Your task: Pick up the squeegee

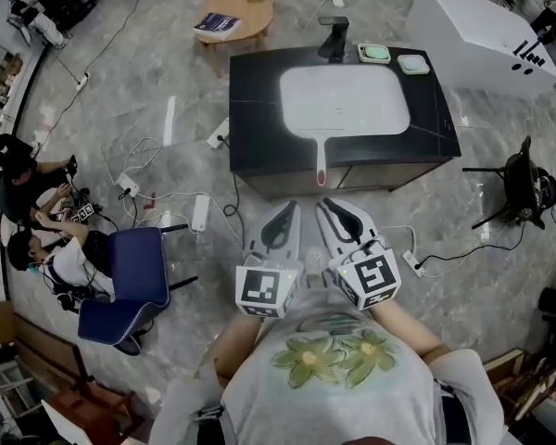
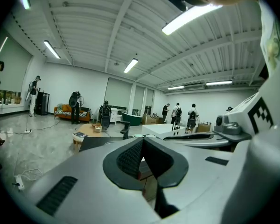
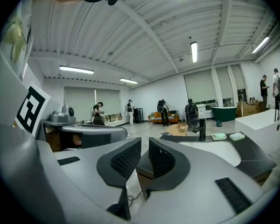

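Lying on the black counter [image 1: 259, 109], the squeegee [image 1: 321, 160] is pale, red-tipped.

A grey marbled floor [image 1: 167, 82] carries scattered power strips [image 1: 200, 213]. A black counter [image 1: 259, 91] stands mid-room, with a round wooden table [image 1: 236, 17] beyond its far left corner and a blue chair [image 1: 134, 281] off to the left. The walls [image 2: 84, 85] are white. The ribbed ceiling [image 2: 84, 27] carries strip lights [image 2: 130, 65], and an orange sofa [image 2: 63, 111] sits against the far wall.
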`<state>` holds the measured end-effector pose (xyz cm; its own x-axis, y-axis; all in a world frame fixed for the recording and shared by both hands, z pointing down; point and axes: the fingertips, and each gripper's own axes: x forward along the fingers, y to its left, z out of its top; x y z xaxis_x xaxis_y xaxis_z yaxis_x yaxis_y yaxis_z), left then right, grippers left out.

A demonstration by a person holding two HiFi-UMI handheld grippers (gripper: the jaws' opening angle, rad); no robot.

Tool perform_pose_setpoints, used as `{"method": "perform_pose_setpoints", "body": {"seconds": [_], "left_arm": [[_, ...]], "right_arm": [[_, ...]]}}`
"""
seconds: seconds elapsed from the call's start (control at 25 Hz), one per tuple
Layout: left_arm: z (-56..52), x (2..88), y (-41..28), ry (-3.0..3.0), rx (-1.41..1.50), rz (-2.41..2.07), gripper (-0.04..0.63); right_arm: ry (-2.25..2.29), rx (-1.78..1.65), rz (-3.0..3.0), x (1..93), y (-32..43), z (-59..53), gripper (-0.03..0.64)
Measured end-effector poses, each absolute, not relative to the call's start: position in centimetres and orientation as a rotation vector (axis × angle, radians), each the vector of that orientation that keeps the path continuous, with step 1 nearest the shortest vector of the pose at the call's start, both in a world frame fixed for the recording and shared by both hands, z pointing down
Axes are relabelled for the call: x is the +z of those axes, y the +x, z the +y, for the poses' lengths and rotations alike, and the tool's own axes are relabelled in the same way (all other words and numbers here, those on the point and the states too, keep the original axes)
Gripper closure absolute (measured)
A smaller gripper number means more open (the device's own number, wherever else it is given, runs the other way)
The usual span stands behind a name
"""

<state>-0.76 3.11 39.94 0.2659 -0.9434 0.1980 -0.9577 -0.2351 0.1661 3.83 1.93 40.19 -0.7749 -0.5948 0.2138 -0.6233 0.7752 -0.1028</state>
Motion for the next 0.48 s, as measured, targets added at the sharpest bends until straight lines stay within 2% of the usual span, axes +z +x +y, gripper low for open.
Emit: {"method": "perform_pose_setpoints", "body": {"seconds": [0.32,0.48], "left_arm": [[-0.5,40.3,-1.7,2.286,0.088,-1.739,0.586],[-2.9,41.0,-2.2,2.307,0.121,-1.687,0.586]], "right_arm": [[1.021,0.315,-2.732,41.9,3.5,-1.5,0.587],[1.064,0.369,-2.672,43.2,3.1,-3.7,0.549]]}}
